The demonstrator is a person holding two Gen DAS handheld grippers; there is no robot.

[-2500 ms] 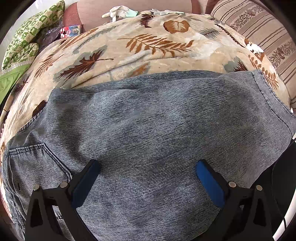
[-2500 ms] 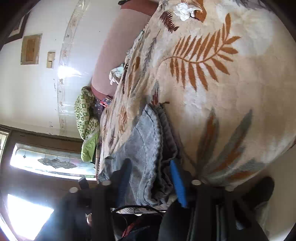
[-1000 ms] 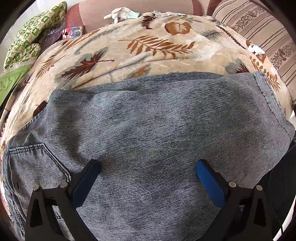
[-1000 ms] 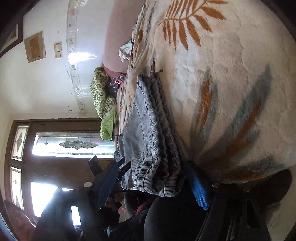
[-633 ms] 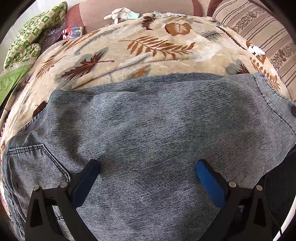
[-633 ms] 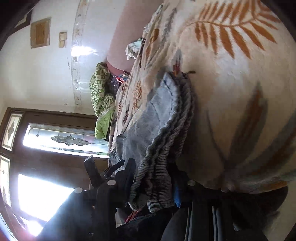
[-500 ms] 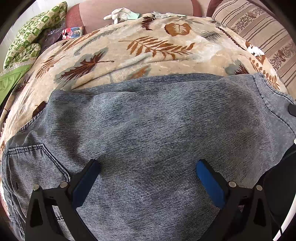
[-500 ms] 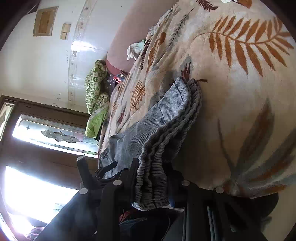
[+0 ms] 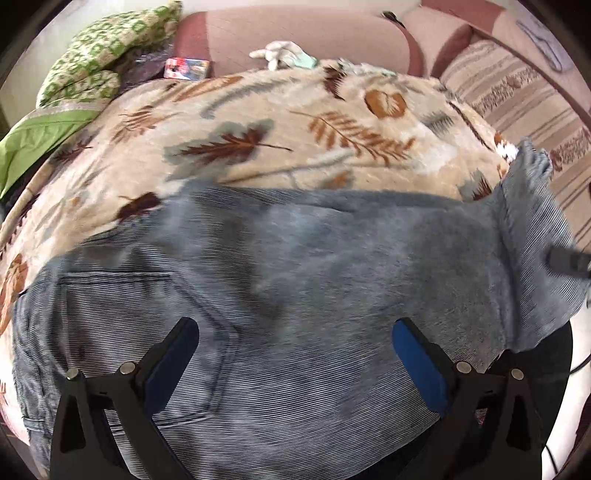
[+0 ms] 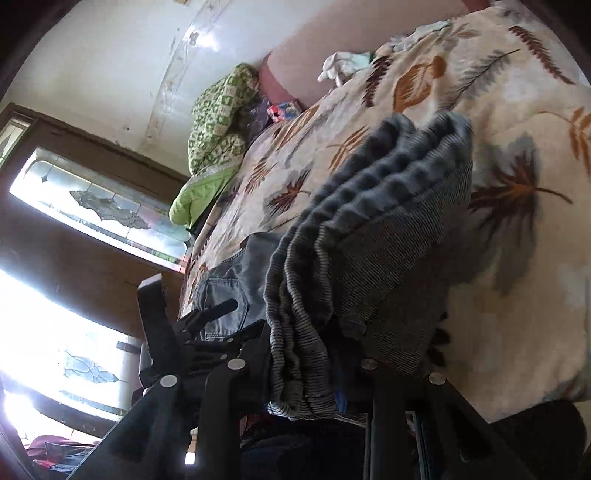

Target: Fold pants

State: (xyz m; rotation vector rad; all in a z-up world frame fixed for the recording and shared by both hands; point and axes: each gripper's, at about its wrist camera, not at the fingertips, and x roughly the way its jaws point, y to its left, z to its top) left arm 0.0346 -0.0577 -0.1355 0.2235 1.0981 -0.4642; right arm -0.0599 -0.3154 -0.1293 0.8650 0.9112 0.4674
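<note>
Grey-blue denim pants [image 9: 295, 295] lie folded lengthwise across a leaf-patterned blanket [image 9: 258, 122]. A back pocket [image 9: 122, 306] shows at the left. My left gripper [image 9: 295, 354] is open and hovers just above the middle of the pants, holding nothing. My right gripper [image 10: 314, 354] is shut on the stacked hem ends of the pants [image 10: 369, 229] and holds them lifted off the blanket. In the left wrist view the lifted hem [image 9: 532, 206] rises at the right edge, with part of the right gripper [image 9: 569, 258] beside it.
A green patterned quilt [image 9: 96, 62] lies at the far left. A small printed packet [image 9: 186, 68] and a white glove [image 9: 280, 53] sit by the pink sofa back [image 9: 295, 29]. A striped cushion [image 9: 524, 96] is at the right. A window [image 10: 96, 206] is behind.
My right gripper has closed on the hem ends and raised them off the blanket. My left gripper has shifted left along the pants, toward the pocket, and stays open.
</note>
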